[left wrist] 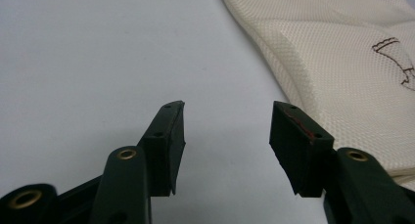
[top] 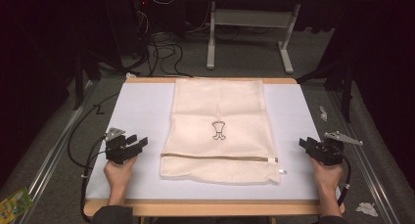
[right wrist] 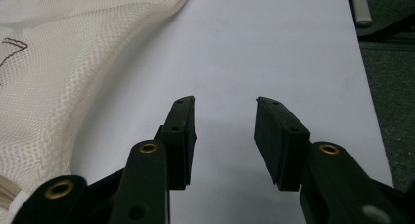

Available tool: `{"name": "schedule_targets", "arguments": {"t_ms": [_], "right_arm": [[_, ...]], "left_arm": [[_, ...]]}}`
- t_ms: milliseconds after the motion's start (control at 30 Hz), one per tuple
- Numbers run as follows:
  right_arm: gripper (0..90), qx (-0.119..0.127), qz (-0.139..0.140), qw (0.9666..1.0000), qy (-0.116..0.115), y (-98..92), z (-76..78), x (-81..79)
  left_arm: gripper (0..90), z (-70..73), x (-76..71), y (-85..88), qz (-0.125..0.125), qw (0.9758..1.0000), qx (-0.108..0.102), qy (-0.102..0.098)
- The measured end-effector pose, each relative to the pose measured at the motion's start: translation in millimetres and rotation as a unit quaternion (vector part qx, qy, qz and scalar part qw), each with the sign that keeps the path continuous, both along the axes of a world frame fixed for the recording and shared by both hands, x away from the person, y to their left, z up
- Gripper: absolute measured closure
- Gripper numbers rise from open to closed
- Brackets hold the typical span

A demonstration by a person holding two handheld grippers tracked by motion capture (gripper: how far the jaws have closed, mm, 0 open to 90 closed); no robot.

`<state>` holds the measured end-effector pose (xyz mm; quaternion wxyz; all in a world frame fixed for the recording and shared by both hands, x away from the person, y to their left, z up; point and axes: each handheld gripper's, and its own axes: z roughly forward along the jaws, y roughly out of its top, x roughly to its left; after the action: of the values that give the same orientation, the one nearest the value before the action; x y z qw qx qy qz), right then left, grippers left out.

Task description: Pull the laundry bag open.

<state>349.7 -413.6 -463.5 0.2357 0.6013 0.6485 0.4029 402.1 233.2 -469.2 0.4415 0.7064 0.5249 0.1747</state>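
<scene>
A cream mesh laundry bag (top: 219, 126) lies flat in the middle of the white table mat (top: 142, 106), with a small dark emblem (top: 219, 130) printed on it and a zipper (top: 220, 158) running across near its front edge. My left gripper (top: 138, 143) rests open on the mat to the left of the bag, apart from it; the bag's mesh edge (left wrist: 342, 62) lies to the right of its jaws (left wrist: 227, 128). My right gripper (top: 304, 145) rests open to the right of the bag, whose mesh (right wrist: 58, 77) lies left of its jaws (right wrist: 225, 126). Nothing is held.
The table's wooden rim (top: 205, 207) runs along the front. Beyond the far edge, cables (top: 161, 53) lie on the floor by a white table frame (top: 249, 33). Scraps of paper (top: 366, 208) lie on the floor at the right, a green packet (top: 14, 202) at the left.
</scene>
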Motion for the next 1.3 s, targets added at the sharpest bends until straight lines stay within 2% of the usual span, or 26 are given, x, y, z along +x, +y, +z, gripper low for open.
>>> {"name": "schedule_targets", "arguments": {"t_ms": [167, 233, 367, 667, 967, 1300], "right_arm": [[59.6, -0.003, -0.003, 1.0, 0.008, 1.9, -3.2, 3.5], [59.3, -0.003, -0.003, 0.9999, 0.012, 2.8, -5.0, 5.1], [59.1, -0.005, -0.005, 0.9999, 0.014, 4.2, -7.5, 6.4], [58.1, -0.015, -0.008, 0.9998, 0.011, 6.6, -8.6, 8.3], [55.5, -0.031, -0.009, 0.9993, 0.021, 10.2, -11.2, 10.3], [54.2, -0.032, -0.009, 0.9992, 0.022, 10.8, -11.5, 9.8]], "left_arm": [[47.4, -6.9, 3.3, -4.8, 0.007, 0.9999, 0.007, 0.002], [47.5, -8.8, 3.8, -6.3, 0.009, 0.9999, 0.009, -0.005], [47.3, -10.6, 3.9, -7.1, 0.007, 0.9999, 0.014, -0.006], [47.2, -14.0, 6.1, -7.9, 0.01, 0.9996, 0.026, -0.002], [46.0, -15.5, 7.4, -10.0, 0.01, 0.9993, 0.035, 0.004], [44.2, -16.1, 7.5, -11.1, 0.008, 0.9991, 0.041, 0.005]]}}
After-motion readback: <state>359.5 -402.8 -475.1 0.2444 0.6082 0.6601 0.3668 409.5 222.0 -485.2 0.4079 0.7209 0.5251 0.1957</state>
